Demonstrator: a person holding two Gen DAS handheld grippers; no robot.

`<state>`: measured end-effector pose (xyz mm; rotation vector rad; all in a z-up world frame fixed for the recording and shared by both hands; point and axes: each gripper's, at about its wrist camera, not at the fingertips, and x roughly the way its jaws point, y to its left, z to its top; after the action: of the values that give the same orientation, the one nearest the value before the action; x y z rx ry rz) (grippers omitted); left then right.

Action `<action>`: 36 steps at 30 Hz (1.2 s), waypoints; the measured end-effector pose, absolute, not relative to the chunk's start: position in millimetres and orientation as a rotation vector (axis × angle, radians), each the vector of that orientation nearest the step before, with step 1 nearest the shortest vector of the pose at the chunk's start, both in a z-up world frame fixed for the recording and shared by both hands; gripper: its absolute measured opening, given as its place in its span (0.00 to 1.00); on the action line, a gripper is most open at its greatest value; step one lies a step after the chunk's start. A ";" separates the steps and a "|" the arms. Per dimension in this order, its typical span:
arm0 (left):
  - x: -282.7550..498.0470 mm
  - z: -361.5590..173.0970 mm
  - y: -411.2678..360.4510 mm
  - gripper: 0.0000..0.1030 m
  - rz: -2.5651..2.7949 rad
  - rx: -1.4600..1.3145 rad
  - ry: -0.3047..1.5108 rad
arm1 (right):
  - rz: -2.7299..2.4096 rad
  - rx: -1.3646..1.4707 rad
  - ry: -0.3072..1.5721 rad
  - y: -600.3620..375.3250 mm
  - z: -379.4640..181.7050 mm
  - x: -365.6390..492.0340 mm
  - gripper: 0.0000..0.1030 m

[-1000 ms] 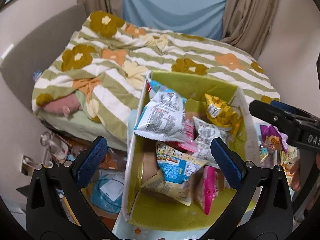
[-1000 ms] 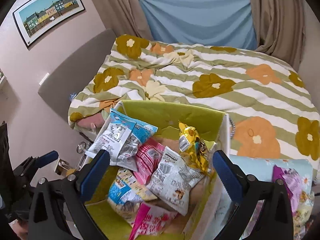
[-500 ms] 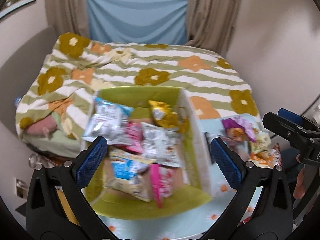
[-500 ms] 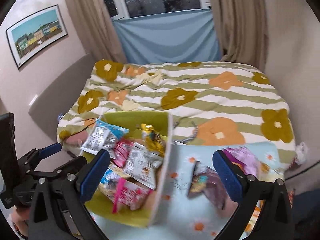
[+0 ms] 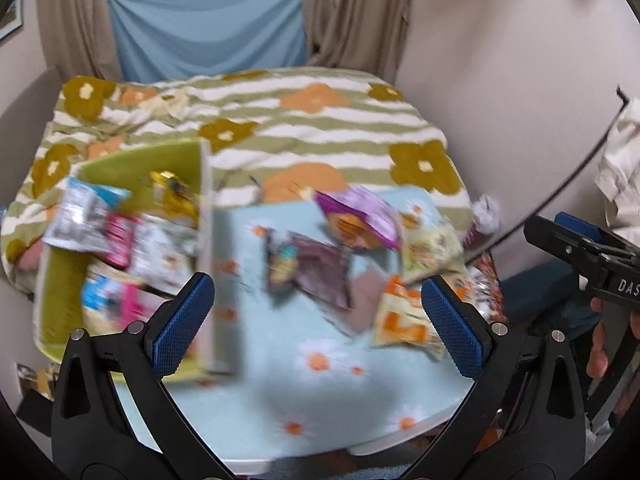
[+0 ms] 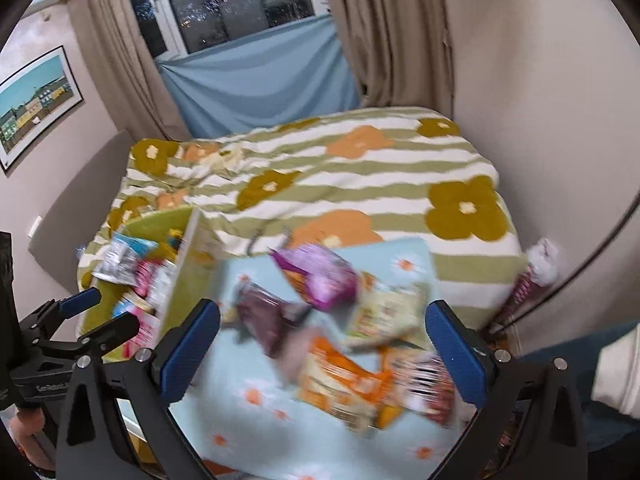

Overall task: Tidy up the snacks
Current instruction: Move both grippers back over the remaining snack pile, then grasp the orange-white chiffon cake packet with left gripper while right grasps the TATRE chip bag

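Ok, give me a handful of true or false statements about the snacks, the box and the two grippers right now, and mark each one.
1. Both grippers are open and hold nothing. True: the left gripper and the right gripper each show spread fingers with no packet between them.
2. The green box is empty. False: several packets lie inside it.
3. A purple packet lies on the light blue table, outside the box. True.
4. The orange packet is already in the box. False: it lies on the table among the loose snacks.
5. The box stands to the right of the loose snacks. False: it stands to their left.
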<state>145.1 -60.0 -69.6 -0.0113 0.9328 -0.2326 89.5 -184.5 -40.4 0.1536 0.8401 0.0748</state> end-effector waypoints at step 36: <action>137.6 -238.6 -218.1 1.00 -0.214 0.249 1.107 | 0.222 0.288 1.111 -312.5 -208.8 109.7 0.99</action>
<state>137.6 -218.1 -238.6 0.2492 1.1067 -0.2141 109.7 -312.5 -208.8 0.2881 1.1111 0.2218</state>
